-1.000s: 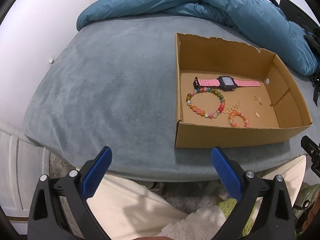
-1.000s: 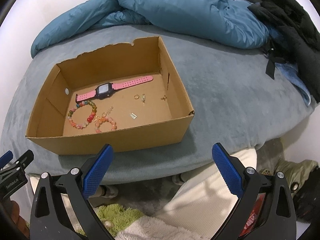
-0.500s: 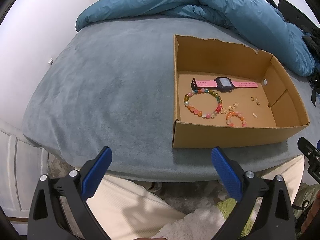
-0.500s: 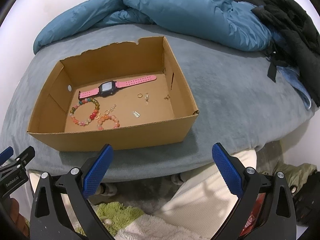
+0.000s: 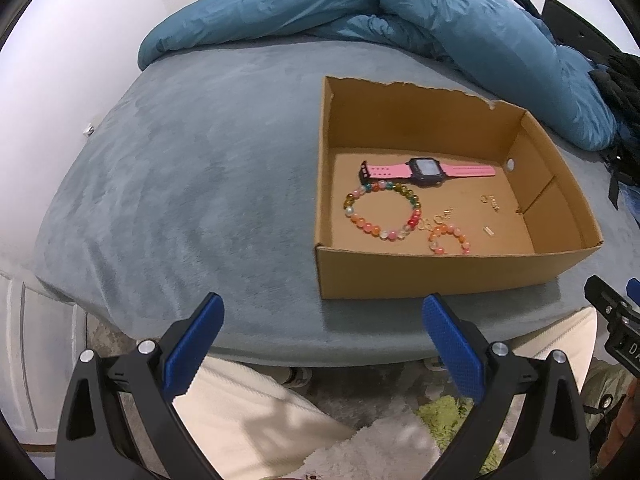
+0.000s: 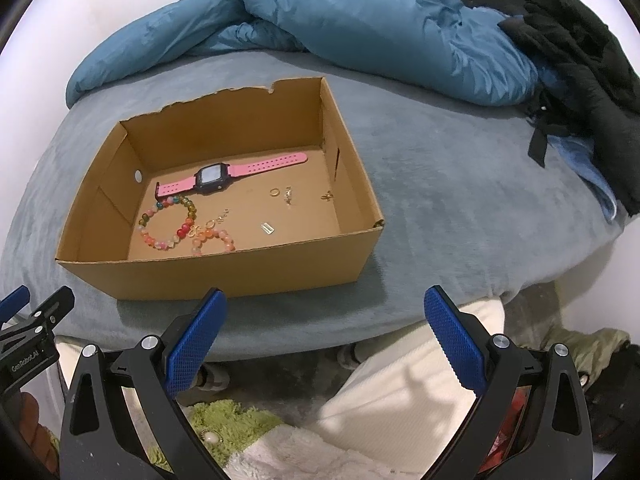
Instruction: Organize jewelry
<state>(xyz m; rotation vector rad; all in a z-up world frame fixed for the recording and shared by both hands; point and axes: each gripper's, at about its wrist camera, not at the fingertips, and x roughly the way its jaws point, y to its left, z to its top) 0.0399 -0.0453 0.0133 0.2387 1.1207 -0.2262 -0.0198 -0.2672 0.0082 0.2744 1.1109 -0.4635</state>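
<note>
Jewelry, namely watch, bead bracelets and small gold pieces, lies inside box on bed. Left tongs and right tongs both wide, empty, short of box. Sorted or unsorted: undetermined.

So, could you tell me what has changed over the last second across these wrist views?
Very little. Both views drifted slightly relative to the cardboard box, so the hand-held grippers shifted a touch. Nothing was grasped or released: the left gripper and right gripper remain open and empty. The pink watch and beaded bracelets lie unchanged in the box.
</note>
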